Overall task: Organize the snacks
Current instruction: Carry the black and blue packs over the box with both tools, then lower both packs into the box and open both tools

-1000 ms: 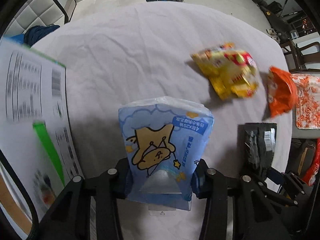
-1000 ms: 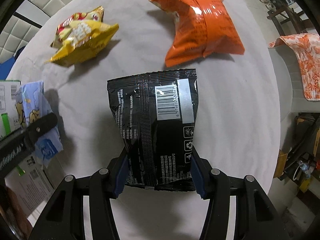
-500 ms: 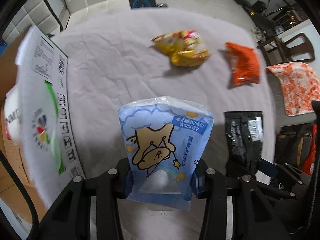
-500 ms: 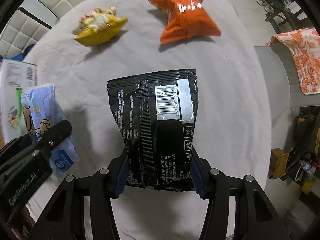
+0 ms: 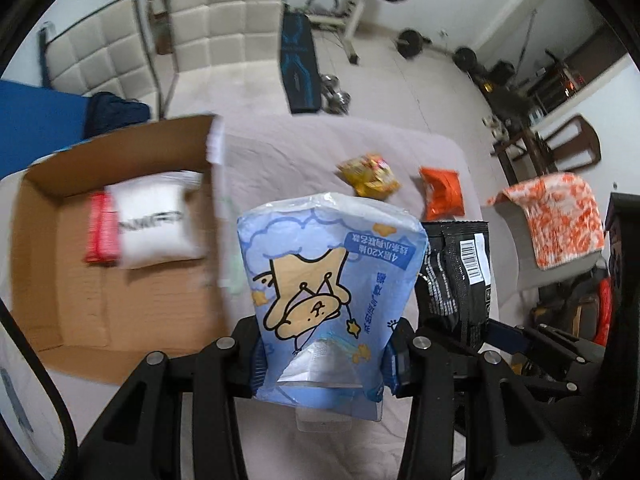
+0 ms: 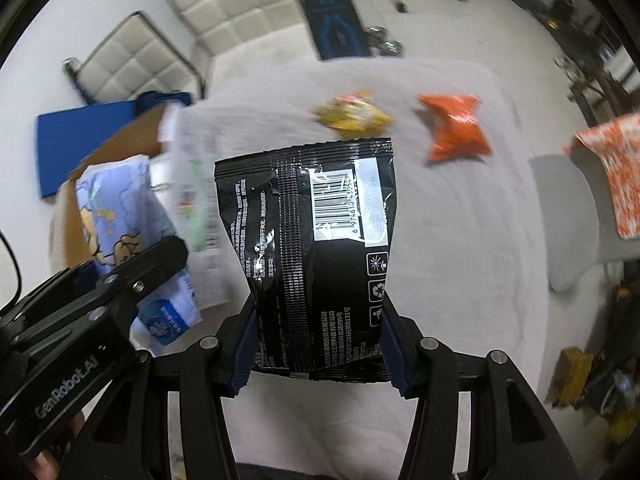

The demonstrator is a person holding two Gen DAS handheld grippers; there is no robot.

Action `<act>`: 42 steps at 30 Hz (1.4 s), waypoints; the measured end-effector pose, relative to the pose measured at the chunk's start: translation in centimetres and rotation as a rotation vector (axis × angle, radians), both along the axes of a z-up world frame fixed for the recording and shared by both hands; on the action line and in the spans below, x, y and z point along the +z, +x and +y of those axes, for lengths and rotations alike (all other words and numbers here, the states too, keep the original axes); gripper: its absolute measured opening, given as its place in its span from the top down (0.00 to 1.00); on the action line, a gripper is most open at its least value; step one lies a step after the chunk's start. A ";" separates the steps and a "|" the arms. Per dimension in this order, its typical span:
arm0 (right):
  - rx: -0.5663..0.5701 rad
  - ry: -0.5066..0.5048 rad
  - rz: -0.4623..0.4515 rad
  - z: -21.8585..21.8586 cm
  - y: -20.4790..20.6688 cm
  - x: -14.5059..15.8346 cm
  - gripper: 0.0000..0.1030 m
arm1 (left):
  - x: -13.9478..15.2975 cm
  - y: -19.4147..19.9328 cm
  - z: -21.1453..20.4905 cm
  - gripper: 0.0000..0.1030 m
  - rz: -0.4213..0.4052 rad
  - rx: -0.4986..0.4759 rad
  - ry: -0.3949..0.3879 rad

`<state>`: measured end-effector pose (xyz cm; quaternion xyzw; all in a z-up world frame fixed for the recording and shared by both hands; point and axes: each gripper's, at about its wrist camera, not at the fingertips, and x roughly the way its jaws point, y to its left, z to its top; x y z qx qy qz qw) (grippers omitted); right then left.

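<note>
My left gripper (image 5: 326,364) is shut on a blue pack with a cartoon bear (image 5: 328,276), held above the table beside an open cardboard box (image 5: 80,300). Inside the box lie a white pack (image 5: 156,220) and a red pack (image 5: 100,228). My right gripper (image 6: 316,348) is shut on a black snack bag (image 6: 316,240), also held up off the table. A yellow snack bag (image 6: 352,118) and an orange snack bag (image 6: 456,128) lie on the white tablecloth (image 6: 460,260) farther away. The left gripper with its blue pack (image 6: 132,216) shows at the left of the right wrist view.
Two white padded chairs (image 5: 224,28) stand behind the table. A chair draped with an orange patterned cloth (image 5: 560,216) stands at the right. Gym weights and a bench (image 5: 300,68) sit on the floor beyond.
Both grippers have risen and tilted up with their packs. The open box interior has come into the left wrist view; the table's snack bags look smaller and farther.
</note>
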<state>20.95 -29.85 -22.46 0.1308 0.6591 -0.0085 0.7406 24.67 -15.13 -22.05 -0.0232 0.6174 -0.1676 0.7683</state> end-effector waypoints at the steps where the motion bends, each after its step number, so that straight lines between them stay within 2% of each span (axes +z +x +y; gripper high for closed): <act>1: 0.018 0.008 -0.010 1.1 0.1 0.6 0.46 | 0.9 0.0 1.1 0.60 -0.009 0.014 -0.001; 6: 0.108 0.034 -0.052 8.0 0.6 3.1 0.46 | 4.1 -0.3 6.7 0.60 -0.086 0.079 0.051; 11: 0.166 0.045 -0.067 13.1 1.3 4.6 0.46 | 5.8 -0.2 12.0 0.60 -0.134 0.152 0.099; 19: 0.227 0.012 -0.065 18.9 2.1 5.0 0.46 | 5.1 -0.3 16.7 0.60 -0.144 0.221 0.107; 24: 0.240 0.004 -0.060 20.8 2.9 4.3 0.46 | 4.5 -0.3 19.3 0.60 -0.128 0.240 0.093; 30: 0.228 -0.012 -0.022 22.5 4.7 1.1 0.46 | 2.5 0.8 21.8 0.60 -0.089 0.235 0.107; 38: 0.176 -0.030 0.110 23.4 7.4 -6.4 0.46 | -3.4 5.5 25.7 0.60 0.027 0.221 0.160; 42: 0.158 -0.034 0.155 24.1 8.1 -8.6 0.46 | -6.2 8.3 26.8 0.60 0.081 0.207 0.180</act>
